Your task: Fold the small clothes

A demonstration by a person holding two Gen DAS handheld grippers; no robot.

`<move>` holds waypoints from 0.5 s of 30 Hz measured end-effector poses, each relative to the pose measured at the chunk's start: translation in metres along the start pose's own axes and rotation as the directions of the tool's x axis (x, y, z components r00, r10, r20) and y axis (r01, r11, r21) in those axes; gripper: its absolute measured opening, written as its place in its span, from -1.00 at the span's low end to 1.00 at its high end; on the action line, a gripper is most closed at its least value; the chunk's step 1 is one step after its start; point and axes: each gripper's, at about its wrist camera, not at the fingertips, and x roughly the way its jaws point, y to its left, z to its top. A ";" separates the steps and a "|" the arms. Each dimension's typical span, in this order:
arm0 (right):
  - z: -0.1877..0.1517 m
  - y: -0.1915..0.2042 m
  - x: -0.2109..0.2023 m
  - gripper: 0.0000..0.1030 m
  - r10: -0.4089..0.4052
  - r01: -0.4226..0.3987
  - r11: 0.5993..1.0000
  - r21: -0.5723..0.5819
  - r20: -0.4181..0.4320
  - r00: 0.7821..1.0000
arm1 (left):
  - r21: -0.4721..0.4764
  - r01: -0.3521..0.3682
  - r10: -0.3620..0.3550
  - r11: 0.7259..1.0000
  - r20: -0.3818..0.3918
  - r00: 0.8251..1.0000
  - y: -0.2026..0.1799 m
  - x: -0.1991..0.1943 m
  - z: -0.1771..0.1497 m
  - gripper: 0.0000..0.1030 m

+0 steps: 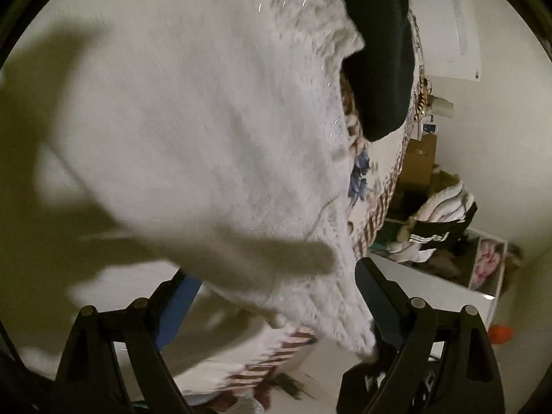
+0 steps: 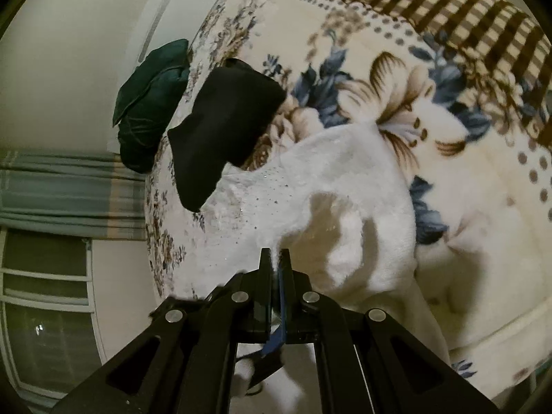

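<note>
Pinching a fold of the white fleece garment point(image 2: 345, 214), the right gripper point(image 2: 275, 258) has its jaws pressed together on the fabric. Right wrist view: the pinch sits at a raised edge, which pulls the cloth into a small tent above the floral blanket point(image 2: 465, 179). That looks like a hold meant to lift one side so it can be carried over. The rest of the garment lies spread on the blanket. A black folded garment point(image 2: 224, 131) rests just beyond it, overlapping its far edge, and a dark green garment point(image 2: 151, 103) lies beside that at the blanket's border. Probably finished pieces set aside.

Left wrist view: the left gripper point(image 1: 272, 310) stands wide open and grips nothing. The white garment point(image 1: 207, 120) fills the frame, and its lower edge hangs down between the spread fingers point(image 1: 374, 289). Likely positioned to take a second corner, so both hands can tension the cloth. Picture blurred. Black garment point(image 1: 379, 51) shows at top.
</note>
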 end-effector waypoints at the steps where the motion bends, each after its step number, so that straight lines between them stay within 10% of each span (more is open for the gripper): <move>1: 0.000 0.001 -0.001 -0.94 0.003 -0.003 1.000 -0.005 -0.007 1.000 | -0.036 0.016 -0.016 0.999 -0.003 1.000 0.005 0.005 -0.002 0.74; 3: 0.001 0.002 -0.002 -0.94 -0.006 0.006 1.000 -0.014 -0.019 1.000 | -0.124 0.082 -0.082 0.989 0.001 0.997 0.014 0.016 0.003 0.70; 5: 0.001 0.002 -0.001 -0.94 -0.025 0.024 0.999 -0.031 -0.034 0.999 | -0.151 0.152 -0.151 0.977 0.019 0.988 0.018 0.019 0.009 -0.07; 6: 0.000 0.003 0.000 -0.94 -0.037 0.036 0.998 -0.043 -0.043 0.998 | -0.134 0.159 -0.157 0.978 0.030 0.987 0.014 0.016 0.015 -0.88; 10: -0.002 0.007 0.009 -0.87 -0.119 0.109 0.987 -0.114 -0.077 0.990 | 0.050 0.117 -0.123 0.992 0.142 0.982 -0.013 -0.029 0.028 -0.88; 15: -0.017 0.018 0.025 -0.17 -0.246 0.224 0.946 -0.234 -0.072 0.967 | 0.125 0.088 -0.118 0.988 0.258 0.959 -0.023 -0.104 0.051 -0.88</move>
